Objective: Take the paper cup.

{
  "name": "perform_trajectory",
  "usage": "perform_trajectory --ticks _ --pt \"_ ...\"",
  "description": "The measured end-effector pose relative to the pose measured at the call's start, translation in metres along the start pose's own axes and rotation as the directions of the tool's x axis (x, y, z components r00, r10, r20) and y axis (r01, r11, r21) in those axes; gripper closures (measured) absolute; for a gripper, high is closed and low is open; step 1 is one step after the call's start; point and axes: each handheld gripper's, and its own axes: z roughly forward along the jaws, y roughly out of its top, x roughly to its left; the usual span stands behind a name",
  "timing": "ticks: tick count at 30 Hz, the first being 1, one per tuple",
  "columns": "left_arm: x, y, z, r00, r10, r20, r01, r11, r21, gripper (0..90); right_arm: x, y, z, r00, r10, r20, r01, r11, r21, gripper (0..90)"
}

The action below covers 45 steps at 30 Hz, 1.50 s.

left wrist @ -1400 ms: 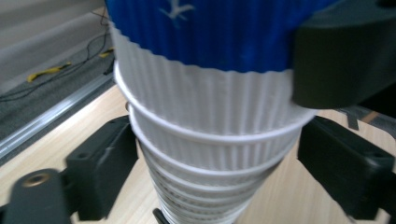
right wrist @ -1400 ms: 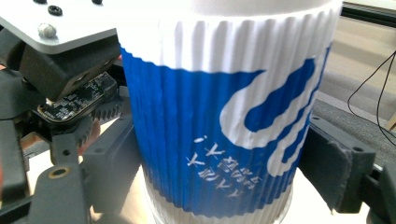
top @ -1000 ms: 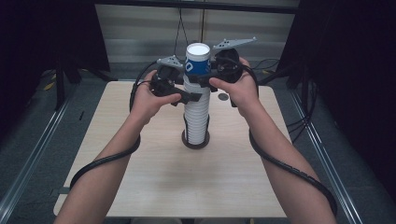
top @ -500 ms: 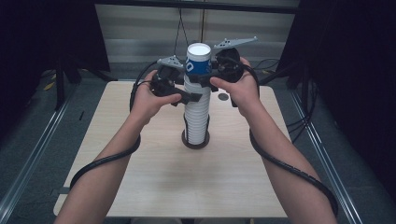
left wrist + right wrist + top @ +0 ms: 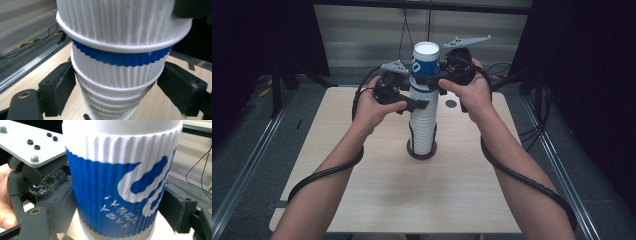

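Note:
A tall stack of upturned ribbed paper cups [image 5: 423,125] stands on a dark round base [image 5: 421,152] at the middle of the table. Its top cup [image 5: 425,62] is blue and white, with its print upside down [image 5: 120,195]. My left gripper [image 5: 419,104] comes in from the left and its pads press the white cups just under a blue band [image 5: 117,75]. My right gripper [image 5: 427,80] comes in from the right, higher up. Its jaws have just been closing with the top cup between them, and both pads now touch that cup's sides.
The light wooden table [image 5: 362,190] has a small dark round spot [image 5: 451,104] behind the stack. Black cables trail from both grippers past the forearms. Metal rails run along the floor on both sides. The left gripper's grey plate [image 5: 30,145] sits close beside the top cup.
Both hands and the stack stay where they were. No shift of the top cup is visible.

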Motion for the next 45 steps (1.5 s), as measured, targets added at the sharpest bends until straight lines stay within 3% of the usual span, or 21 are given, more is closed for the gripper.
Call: perform_trajectory --ticks 4,27,45 --pt "0.001 0.000 -0.001 1.0000 0.000 0.002 0.000 1.0000 0.005 15.2 0.001 0.002 -0.002 1.0000 0.002 -0.003 -0.002 1.000 -0.022 22.3" --pt "0.002 -0.003 -0.001 0.9995 -0.030 0.010 0.030 0.9995 -0.013 15.4 0.000 0.007 -0.006 1.0000 0.005 -0.006 -0.006 0.999 -0.039 23.7" --pt "0.002 -0.009 -0.001 0.9988 -0.044 0.023 0.044 0.9990 0.010 15.1 -0.002 0.013 -0.013 0.9998 0.010 -0.017 -0.011 0.999 -0.053 23.2"
